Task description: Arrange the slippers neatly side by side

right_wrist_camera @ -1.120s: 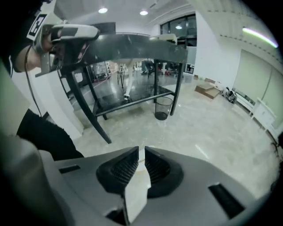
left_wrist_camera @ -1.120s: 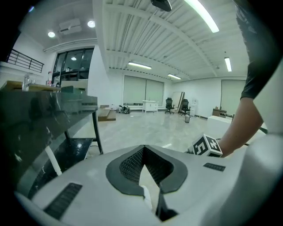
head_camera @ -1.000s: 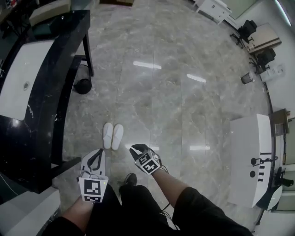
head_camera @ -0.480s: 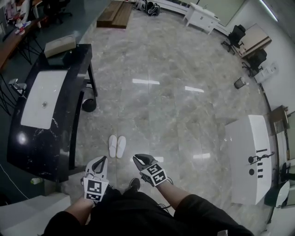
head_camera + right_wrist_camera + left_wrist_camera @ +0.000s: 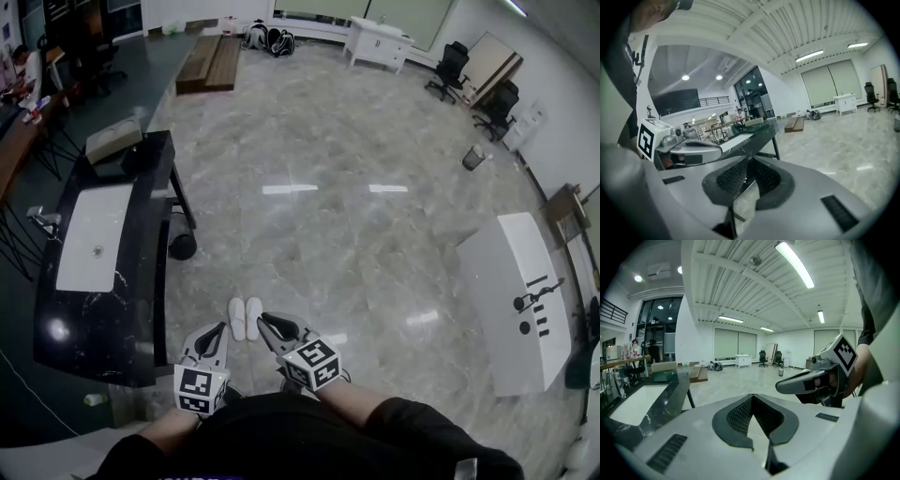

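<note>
My left hand-held gripper (image 5: 217, 328) and right hand-held gripper (image 5: 265, 321), jaws pressed together, empty, hover near paired white slippers (image 5: 246, 318) on open, glossy marble floor (image 5: 356, 216).

Grey marble floor (image 5: 319, 187), glossy, light reflections mid-frame. Black desk (image 5: 145, 272) at left; white counter (image 5: 511, 281) at right. Top edge: wooden platform (image 5: 208, 64), white cabinet (image 5: 377, 42). Office chairs (image 5: 450, 66) upper right.

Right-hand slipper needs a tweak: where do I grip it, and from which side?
Probably take the right-hand slipper by its near end, coming from above on its free right side: the other slipper lies close against its left, leaving no room there. Toe and heel are too small to tell.
</note>
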Demonstrator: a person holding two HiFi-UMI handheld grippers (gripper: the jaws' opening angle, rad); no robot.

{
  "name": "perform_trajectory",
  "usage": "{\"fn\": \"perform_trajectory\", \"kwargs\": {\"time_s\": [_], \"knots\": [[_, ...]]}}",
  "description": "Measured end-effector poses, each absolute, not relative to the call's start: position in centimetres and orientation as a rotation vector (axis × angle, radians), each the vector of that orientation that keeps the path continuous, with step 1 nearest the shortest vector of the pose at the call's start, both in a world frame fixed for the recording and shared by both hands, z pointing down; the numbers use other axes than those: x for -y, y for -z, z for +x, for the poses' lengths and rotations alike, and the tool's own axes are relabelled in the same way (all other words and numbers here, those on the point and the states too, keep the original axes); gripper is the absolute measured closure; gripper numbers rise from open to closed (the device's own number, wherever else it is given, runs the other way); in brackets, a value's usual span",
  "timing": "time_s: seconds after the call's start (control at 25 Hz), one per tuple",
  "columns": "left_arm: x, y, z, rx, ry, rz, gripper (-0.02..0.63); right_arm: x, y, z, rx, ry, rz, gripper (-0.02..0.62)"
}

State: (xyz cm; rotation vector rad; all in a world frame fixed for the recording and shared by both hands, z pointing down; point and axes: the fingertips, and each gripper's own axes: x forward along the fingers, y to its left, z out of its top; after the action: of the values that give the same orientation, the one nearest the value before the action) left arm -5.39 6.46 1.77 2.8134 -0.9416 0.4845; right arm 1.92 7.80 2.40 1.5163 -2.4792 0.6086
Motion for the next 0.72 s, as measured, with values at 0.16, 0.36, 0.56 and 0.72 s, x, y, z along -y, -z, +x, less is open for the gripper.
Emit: {"fn": "perform_trajectory", "kwargs": {"time_s": [0.16,0.36,0.56,0.72], "knots": [[-7.0,0.5,-4.8,0.930,-0.430,2.856,0.606,-8.2,1.3,1.1,2.556,-0.530,1.529,0.575],[-7.9,1.7,-4.6,0.915,-0.403,2.881,0.606,-9.3,2.3,-0.1,2.574,-0.448,1.508,0.575],[-8.8,2.7,-4.4,0.910,-0.390,2.896,0.606,-10.4,2.8,-0.1,2.580,-0.431,1.515,0.574],[-9.6,3.8,-4.1,0.895,-0.352,2.922,0.606,-11.5,3.5,-1.0,2.607,-0.376,1.485,0.574]]}}
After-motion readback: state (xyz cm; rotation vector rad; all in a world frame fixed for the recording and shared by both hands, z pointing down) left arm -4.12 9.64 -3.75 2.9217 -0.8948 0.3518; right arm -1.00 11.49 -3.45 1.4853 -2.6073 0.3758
